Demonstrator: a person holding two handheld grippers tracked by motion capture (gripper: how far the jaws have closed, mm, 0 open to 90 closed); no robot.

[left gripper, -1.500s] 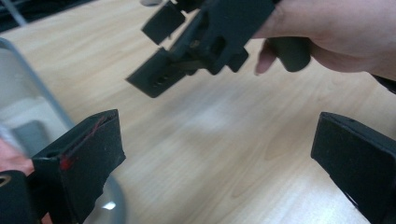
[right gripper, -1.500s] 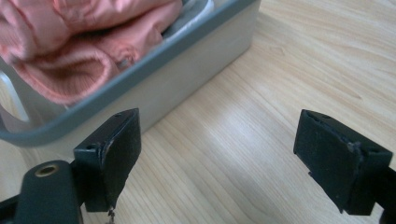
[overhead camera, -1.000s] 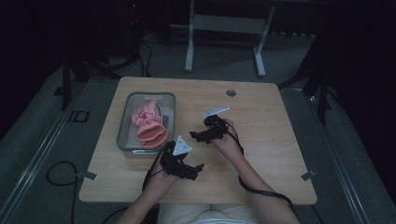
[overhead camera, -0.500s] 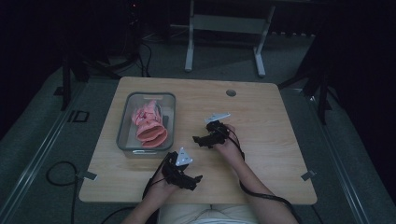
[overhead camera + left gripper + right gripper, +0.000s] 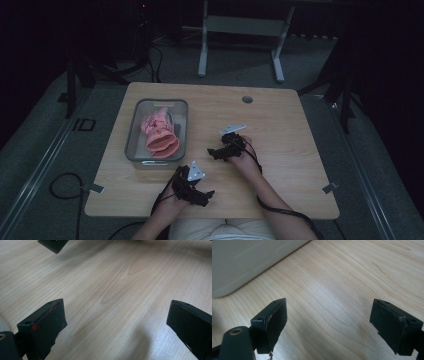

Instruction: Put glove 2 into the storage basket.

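A clear plastic bin [image 5: 134, 131] stands on the left half of the wooden table [image 5: 280, 120], and a crumpled pink soft item [image 5: 159, 134] lies inside it. My left gripper [image 5: 204, 195] [image 5: 117, 315] hovers low near the table's front edge, open, with bare wood between its jaws. My right gripper [image 5: 216, 152] [image 5: 333, 315] sits just right of the bin's near corner, also open and holding nothing. The bin's pale wall [image 5: 249, 260] fills the upper left of the right gripper view. One jaw of the other gripper [image 5: 53, 243] pokes in at the top of the left gripper view.
A round grommet hole [image 5: 247, 99] marks the table's far side. Cables trail from both grippers off the front edge. A metal stand [image 5: 240, 25] rises on the floor behind the table, and dark floor surrounds it.
Both grippers have drawn back toward the person. The left one went farther, from beside the bin's front to near the table's front edge. The bin and pink item stayed put.
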